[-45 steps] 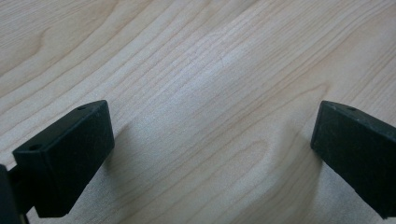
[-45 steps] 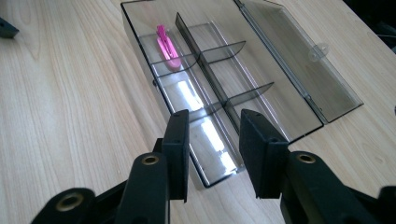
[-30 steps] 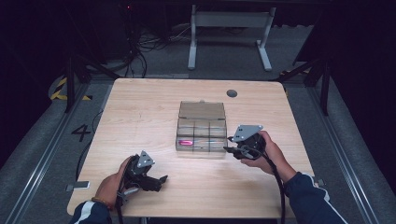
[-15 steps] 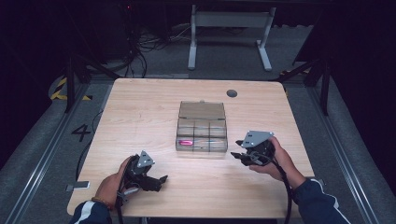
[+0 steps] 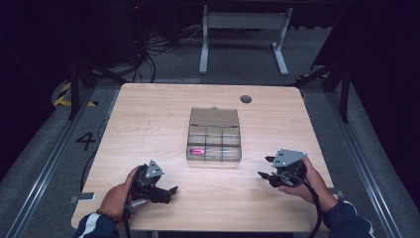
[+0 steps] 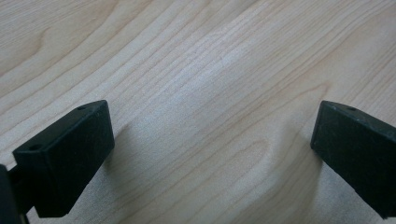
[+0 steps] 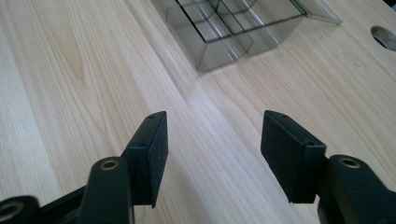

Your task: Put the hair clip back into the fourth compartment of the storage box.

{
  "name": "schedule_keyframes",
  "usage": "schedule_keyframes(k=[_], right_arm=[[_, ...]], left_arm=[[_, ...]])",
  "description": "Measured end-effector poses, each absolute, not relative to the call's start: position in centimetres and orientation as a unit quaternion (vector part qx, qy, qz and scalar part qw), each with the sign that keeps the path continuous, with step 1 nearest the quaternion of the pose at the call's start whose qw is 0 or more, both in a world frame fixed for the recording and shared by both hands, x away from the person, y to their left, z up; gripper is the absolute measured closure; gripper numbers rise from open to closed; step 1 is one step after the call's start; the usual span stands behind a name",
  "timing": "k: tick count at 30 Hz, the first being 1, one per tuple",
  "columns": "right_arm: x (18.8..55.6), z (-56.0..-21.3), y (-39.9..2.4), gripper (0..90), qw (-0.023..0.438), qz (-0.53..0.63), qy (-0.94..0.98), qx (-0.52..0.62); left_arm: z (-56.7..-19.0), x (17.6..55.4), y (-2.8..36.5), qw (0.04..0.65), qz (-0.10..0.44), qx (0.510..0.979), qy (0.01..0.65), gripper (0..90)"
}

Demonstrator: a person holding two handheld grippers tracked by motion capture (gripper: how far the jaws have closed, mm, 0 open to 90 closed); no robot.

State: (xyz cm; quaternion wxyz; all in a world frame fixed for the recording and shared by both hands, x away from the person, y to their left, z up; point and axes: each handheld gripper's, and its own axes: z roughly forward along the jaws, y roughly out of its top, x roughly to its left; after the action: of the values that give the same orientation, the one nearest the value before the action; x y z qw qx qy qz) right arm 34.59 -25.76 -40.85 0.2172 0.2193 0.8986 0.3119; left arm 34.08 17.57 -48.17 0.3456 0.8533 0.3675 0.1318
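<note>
A clear plastic compartment box (image 5: 214,141) with its lid laid back stands in the middle of the wooden table (image 5: 148,119). A pink item (image 5: 197,151) lies in its front left compartment. My right gripper (image 5: 266,167) is low over the table, right of the box and apart from it. Its jaws point left and have just been opening, with nothing between them. In the right gripper view, the right gripper (image 7: 215,116) frames bare wood, with a corner of the box (image 7: 233,37) ahead. My left gripper (image 5: 168,191) rests near the front edge, and in its own view it stands open (image 6: 210,112) over bare wood.
A round cable hole (image 5: 246,99) sits in the table's far right part. White desk legs (image 5: 242,39) and cables stand on the dark floor beyond the table. Floor rails run along both sides.
The right gripper has drawn away from the box's right side, going right and toward the front edge, and its jaws have widened. The left gripper has stayed put.
</note>
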Motion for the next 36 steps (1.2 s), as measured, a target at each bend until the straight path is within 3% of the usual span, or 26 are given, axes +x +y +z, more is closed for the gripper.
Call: schedule_keyframes(k=[21,36], right_arm=[[31.4,-44.7,-32.7,28.2,0.219,0.329,0.863,0.314],[30.5,-46.9,-35.9,20.9,0.186,0.363,0.833,0.374]], left_arm=[[-48.2,34.0,17.5,0.345,0.132,0.852,0.371,0.1],[-48.2,34.0,17.5,0.345,0.132,0.852,0.371,0.1]])
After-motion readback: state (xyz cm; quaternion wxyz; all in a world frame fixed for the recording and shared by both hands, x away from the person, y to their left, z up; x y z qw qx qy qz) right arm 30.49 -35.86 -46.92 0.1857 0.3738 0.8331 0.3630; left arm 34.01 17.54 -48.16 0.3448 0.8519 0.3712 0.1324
